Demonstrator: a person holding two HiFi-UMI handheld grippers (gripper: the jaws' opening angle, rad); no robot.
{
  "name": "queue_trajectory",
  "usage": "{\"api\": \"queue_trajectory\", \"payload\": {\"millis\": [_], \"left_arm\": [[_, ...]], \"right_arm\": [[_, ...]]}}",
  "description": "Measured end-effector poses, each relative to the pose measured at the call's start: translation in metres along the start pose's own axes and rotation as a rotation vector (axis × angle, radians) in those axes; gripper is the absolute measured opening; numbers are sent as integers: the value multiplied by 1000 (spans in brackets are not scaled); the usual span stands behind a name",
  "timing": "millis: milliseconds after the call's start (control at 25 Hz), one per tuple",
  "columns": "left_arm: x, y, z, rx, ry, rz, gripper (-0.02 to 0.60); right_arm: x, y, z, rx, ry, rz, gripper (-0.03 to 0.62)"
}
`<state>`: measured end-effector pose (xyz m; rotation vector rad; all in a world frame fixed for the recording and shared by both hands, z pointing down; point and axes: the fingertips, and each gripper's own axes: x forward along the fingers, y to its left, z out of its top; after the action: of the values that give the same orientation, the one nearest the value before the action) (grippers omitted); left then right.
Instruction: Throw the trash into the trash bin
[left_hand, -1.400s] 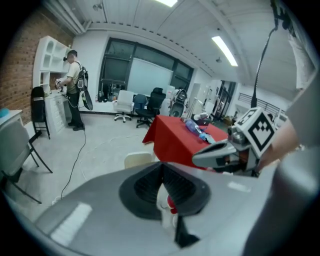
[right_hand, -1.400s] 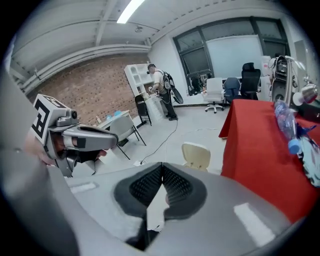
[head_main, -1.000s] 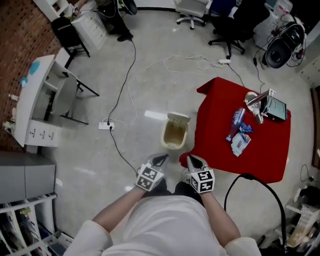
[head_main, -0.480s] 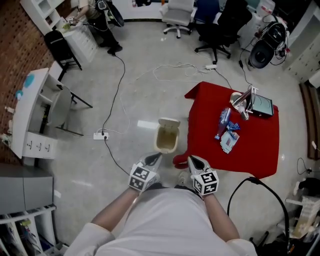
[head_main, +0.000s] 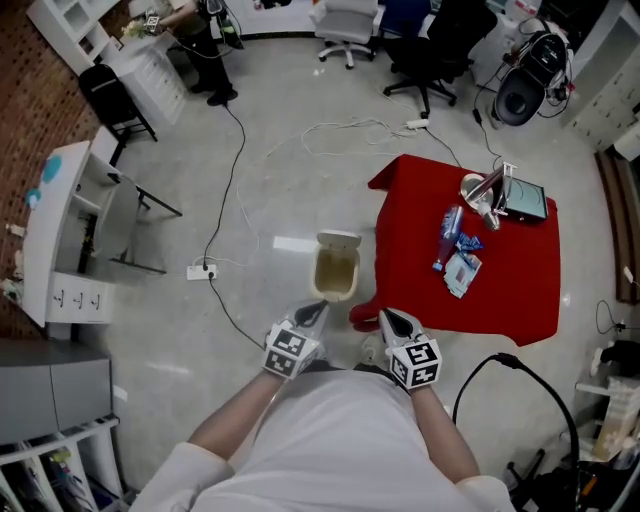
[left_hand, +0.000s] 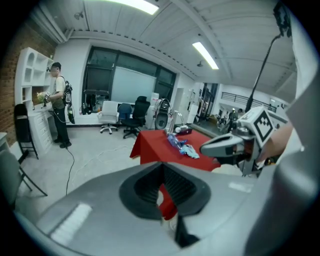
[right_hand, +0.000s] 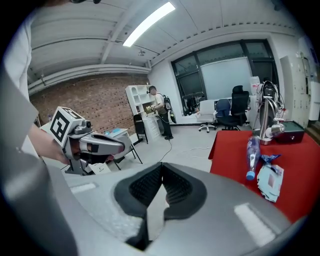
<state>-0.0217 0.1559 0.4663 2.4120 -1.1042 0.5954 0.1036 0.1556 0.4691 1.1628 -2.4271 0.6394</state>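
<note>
An open beige trash bin (head_main: 335, 268) stands on the floor by the left edge of a red-covered table (head_main: 500, 300). The table carries a plastic bottle (head_main: 448, 238) and blue wrappers (head_main: 462, 272); the right gripper view shows that bottle (right_hand: 251, 155) and those wrappers (right_hand: 270, 182) too. My left gripper (head_main: 312, 316) and right gripper (head_main: 392, 322) hover side by side close to my body, short of the bin. Each is shut with nothing between its jaws, as the left gripper view (left_hand: 162, 165) and the right gripper view (right_hand: 161, 165) show.
A metal stand with a dark box (head_main: 505, 195) sits at the table's far end. Cables and a power strip (head_main: 200, 271) lie on the floor to the left. A white desk (head_main: 60, 230), office chairs (head_main: 345, 20) and a person (left_hand: 57, 100) are further off.
Both grippers have risen a little in front of my body. The head view has shifted, so the bin and table now lie slightly further left.
</note>
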Motion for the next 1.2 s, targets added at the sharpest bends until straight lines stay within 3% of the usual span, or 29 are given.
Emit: {"api": "queue_trajectory", "payload": {"millis": [360,680,920,1000,1200], "left_arm": [[-2,12,-5,24,4,-60,5],[13,3,0,51,12,-102,5],[50,-18,24,41,-29,-87,5],[67,-24,30,38,-37,-77,5],[105,-36,37,13,-18,-33,5]], "right_arm": [[9,6,1,23,-22,-61,2],[4,-21,-1,71,-41,-108,2],[-4,-71,-10,81,-1,-116,14],[-5,-98,-13,95,18,-129,43],[-1,-174,-24,131,64,-167,44]]}}
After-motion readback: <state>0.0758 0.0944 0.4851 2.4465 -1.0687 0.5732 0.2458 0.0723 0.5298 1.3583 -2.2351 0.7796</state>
